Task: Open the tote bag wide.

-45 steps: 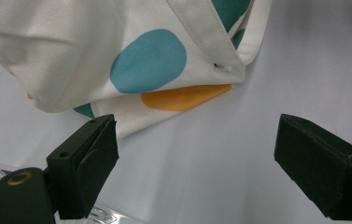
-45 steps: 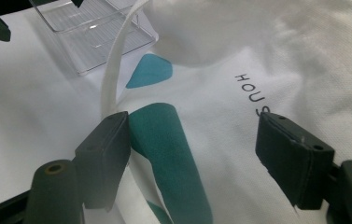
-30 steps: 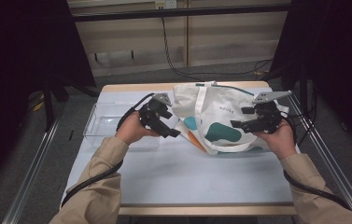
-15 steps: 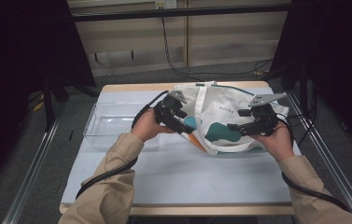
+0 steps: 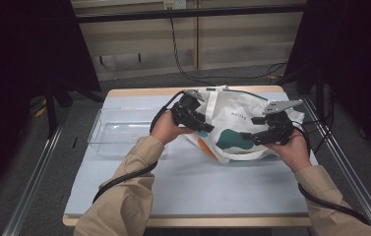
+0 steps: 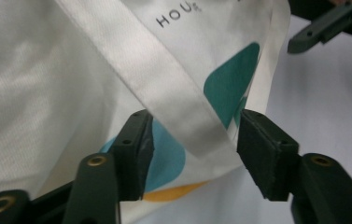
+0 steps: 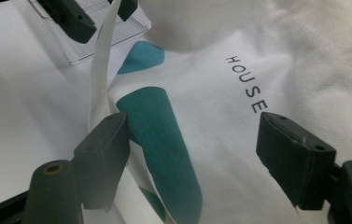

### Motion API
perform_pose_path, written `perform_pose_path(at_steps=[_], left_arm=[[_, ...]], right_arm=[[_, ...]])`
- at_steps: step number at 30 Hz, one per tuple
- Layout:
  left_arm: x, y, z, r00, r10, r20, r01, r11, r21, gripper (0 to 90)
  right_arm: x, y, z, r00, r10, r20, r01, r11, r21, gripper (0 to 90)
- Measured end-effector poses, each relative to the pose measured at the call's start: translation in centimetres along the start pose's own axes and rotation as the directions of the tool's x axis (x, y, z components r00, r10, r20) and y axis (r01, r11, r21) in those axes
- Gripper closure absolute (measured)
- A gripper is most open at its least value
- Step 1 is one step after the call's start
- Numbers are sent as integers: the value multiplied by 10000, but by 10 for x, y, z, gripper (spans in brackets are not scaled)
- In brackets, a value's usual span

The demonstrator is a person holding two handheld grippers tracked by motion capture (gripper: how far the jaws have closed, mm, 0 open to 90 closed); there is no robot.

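left fingers [image 6: 131,154] straddle the tote bag's strap [image 6: 164,98]; right fingers [image 7: 103,158] flank its print.

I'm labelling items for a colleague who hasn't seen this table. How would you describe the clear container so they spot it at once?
Start at the pale table. On its far left part, left of the white tote bag, lies the clear plastic tray. It is transparent, shallow and rectangular, unlike the soft printed bag beside it.

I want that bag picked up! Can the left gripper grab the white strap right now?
Probably yes. The left gripper has its jaws open with the strap lying between them, nothing in the way.
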State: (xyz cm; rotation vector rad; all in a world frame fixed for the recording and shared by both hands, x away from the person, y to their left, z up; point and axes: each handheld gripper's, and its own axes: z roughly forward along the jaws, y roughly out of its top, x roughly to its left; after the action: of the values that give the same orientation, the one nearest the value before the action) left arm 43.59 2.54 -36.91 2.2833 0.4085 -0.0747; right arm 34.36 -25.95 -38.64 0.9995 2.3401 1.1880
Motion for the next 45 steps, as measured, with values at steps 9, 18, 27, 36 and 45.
perform_pose_path(at_steps=[9, 18, 27, 36, 45], left_arm=[[0, 4, 5, 9998, 208, 27, -209, 9987, 456, 785], [-9, 0, 3, 9982, 359, 484, -397, 9961, 794, 882], [-24, -16, -5, 9961, 654, 596, -714, 9919, 1054, 883], [-27, -37, -13, 9969, 565, 543, -634, 9886, 1363, 886], [-25, -53, -22, 9974, 477, 539, -553, 9872, 1493, 885]], right_arm=[[0, 1, -1, 10000, -27, 12, 27, 10000, 6, 254], [0, 0, -1, 10000, -3, 1, 3, 10000, -4, 253], [0, 2, -2, 10000, 22, 36, -22, 10000, -8, 247], [-3, 12, -9, 9997, -110, 226, 115, 9998, -185, 232], [-7, 25, -14, 9972, -444, 600, 464, 9984, -332, 208]])
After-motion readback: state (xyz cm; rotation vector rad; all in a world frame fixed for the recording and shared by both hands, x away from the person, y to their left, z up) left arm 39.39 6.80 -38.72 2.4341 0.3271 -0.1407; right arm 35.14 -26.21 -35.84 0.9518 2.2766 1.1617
